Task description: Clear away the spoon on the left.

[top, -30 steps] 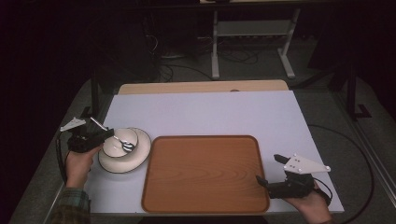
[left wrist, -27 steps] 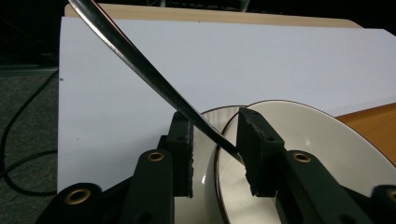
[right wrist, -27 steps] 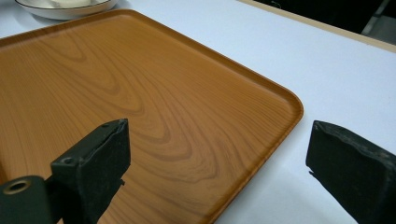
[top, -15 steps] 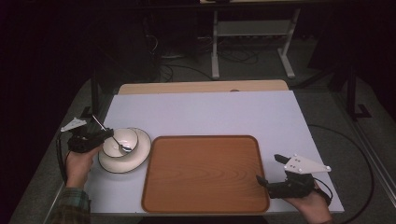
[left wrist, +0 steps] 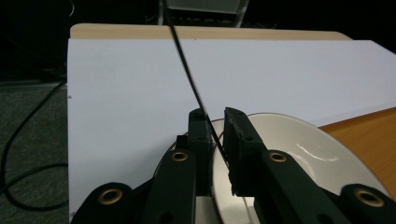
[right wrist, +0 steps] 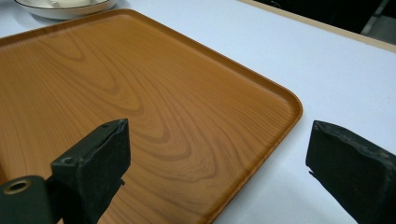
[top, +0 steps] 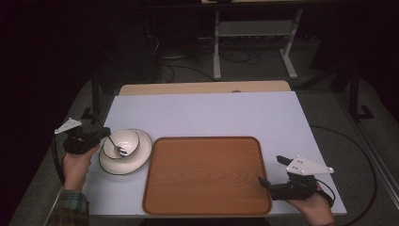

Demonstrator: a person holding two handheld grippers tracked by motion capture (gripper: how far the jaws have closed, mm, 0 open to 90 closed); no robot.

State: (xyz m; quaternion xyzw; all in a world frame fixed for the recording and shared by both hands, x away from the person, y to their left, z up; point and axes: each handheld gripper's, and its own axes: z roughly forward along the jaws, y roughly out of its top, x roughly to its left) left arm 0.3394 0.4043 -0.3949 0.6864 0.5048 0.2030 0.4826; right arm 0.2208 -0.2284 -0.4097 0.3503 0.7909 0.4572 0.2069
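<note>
A white bowl (top: 126, 139) stands on a white plate (top: 139, 159) at the table's left, beside a wooden tray (top: 207, 188). A spoon (top: 118, 148) lies in the bowl, its thin dark handle (left wrist: 187, 70) rising past the rim. My left gripper (top: 102, 134) is at the bowl's left edge. Its jaws have just been closing and now pinch the handle between the pads (left wrist: 215, 119) over the white dish (left wrist: 299, 149). My right gripper (top: 272, 170) rests open at the tray's near right corner, with nothing between its jaws (right wrist: 219, 168) and the tray (right wrist: 140, 93) ahead of it.
The white tabletop (top: 211, 113) lies bare behind the tray, with a tan strip (top: 202, 87) along its far edge. Cables (top: 348, 141) run over the dark floor on the right, and a metal stand (top: 254, 42) is beyond the table.
The left gripper's jaws have drawn together on the spoon handle, and the handle's free end has swung a little. The right gripper, bowl, plate and tray stay where they were.
</note>
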